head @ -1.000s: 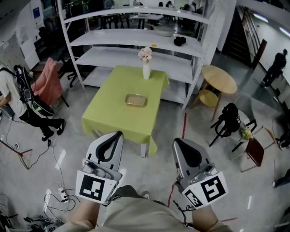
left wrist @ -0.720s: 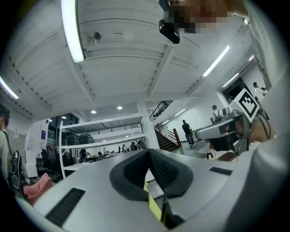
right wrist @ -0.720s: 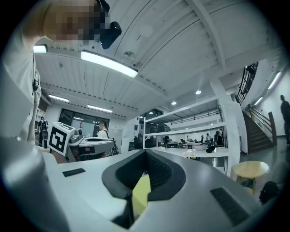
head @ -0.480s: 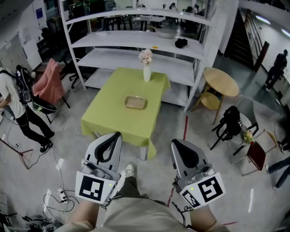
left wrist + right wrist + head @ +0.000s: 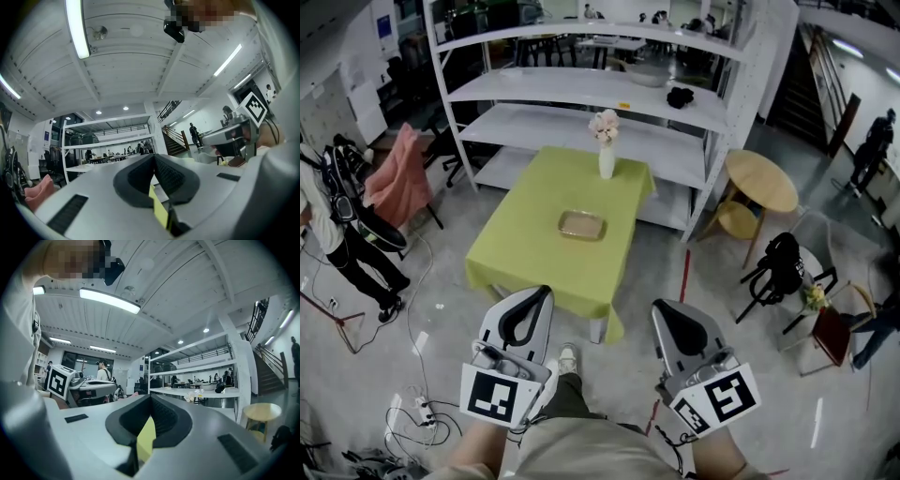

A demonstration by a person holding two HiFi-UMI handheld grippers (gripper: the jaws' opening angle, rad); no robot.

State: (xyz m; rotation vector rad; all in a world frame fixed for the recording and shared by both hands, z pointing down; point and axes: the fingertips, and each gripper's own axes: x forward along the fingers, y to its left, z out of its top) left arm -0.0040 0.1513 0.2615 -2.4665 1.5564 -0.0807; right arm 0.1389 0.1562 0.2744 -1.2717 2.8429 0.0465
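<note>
**Shallow tan tray (image 5: 582,225) lies well ahead of 2 closed, empty grippers**

It rests flat near the middle of a rectangular table draped in a lime-green cloth (image 5: 530,258). It is clear of the slim white vase (image 5: 607,161) of pale flowers that stands upright by the table's far edge.

In the head view the left gripper (image 5: 544,292) and the right gripper (image 5: 660,307) hover side by side over the grey floor. Both are short of the table's near edge and well apart from the tray. In the left gripper view the dark ribbed pads (image 5: 169,177) meet at their tips. Only a sliver of the green cloth shows through the slit below, and nothing is pinched there. The right gripper view shows the same: pads (image 5: 162,417) together, a strip of green behind, no load.

The tray looks thin, stiff and light, with a low raised rim. Its flat bottom hugs the cloth, so the rim along 1 long side seems the only place a narrow pinch could bite. A corner hold would likely let it tilt. The cloth beneath is soft and could ruck if the tray were dragged.

A white metal shelving rack (image 5: 581,94) stands behind the table, and a round wooden side table (image 5: 761,183) sits to its right.
</note>
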